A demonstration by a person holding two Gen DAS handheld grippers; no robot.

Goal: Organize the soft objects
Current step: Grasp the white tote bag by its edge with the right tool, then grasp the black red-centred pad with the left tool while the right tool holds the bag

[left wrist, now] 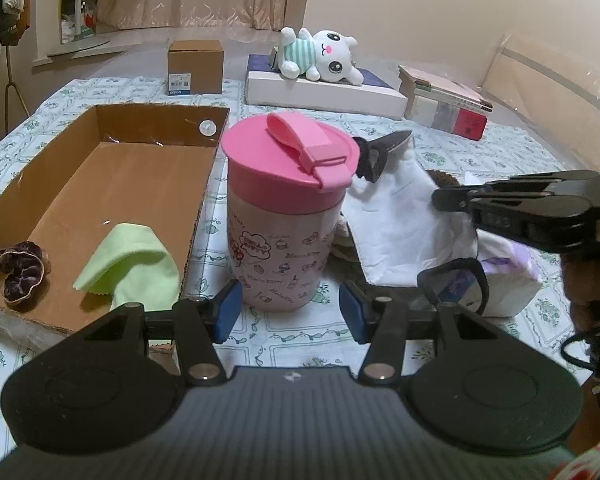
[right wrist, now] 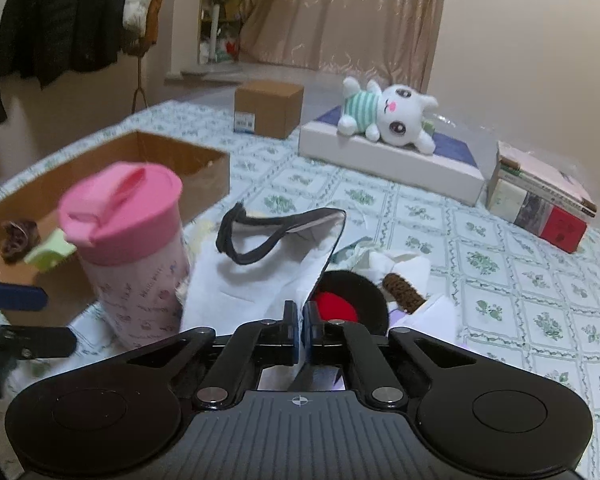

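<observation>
While our left claw (left wrist: pixel 288 312) hung half open over the patterned table (left wrist: pixel 296 340), its blue pads (left wrist: pixel 228 308) stood on either side of the pink-lidded cup (left wrist: pixel 288 216) base without touching it, and it held nothing. Our right claw (right wrist: pixel 302 332) was pinched shut on the near edge of the white cloth bag (right wrist: pixel 260 280), the fabric caught between its pads; in the left wrist view the same claw (left wrist: pixel 444 198) reached in from three o'clock over that white cloth bag (left wrist: pixel 404 220).

The bag lay crumpled at about two o'clock from the cup, just beside it, its black strap (right wrist: pixel 256 236) looping upward. A black and red round soft thing (right wrist: pixel 352 300) sat just beyond the right claw at one o'clock; we could not say what it was, as the bag covered part of it. A brown knitted piece (right wrist: pixel 404 292) lay beside it.

At nine o'clock from the cup stood the open cardboard box (left wrist: pixel 148 120), holding a green cloth (left wrist: pixel 136 264) and a dark purple scrunchie (left wrist: pixel 18 272), well apart from each other.

At twelve o'clock, farther off, a white plush toy (left wrist: pixel 324 56) lay on a flat white box (left wrist: pixel 320 92), with a small brown carton (left wrist: pixel 196 66) at eleven and stacked books (left wrist: pixel 448 108) at one o'clock.
</observation>
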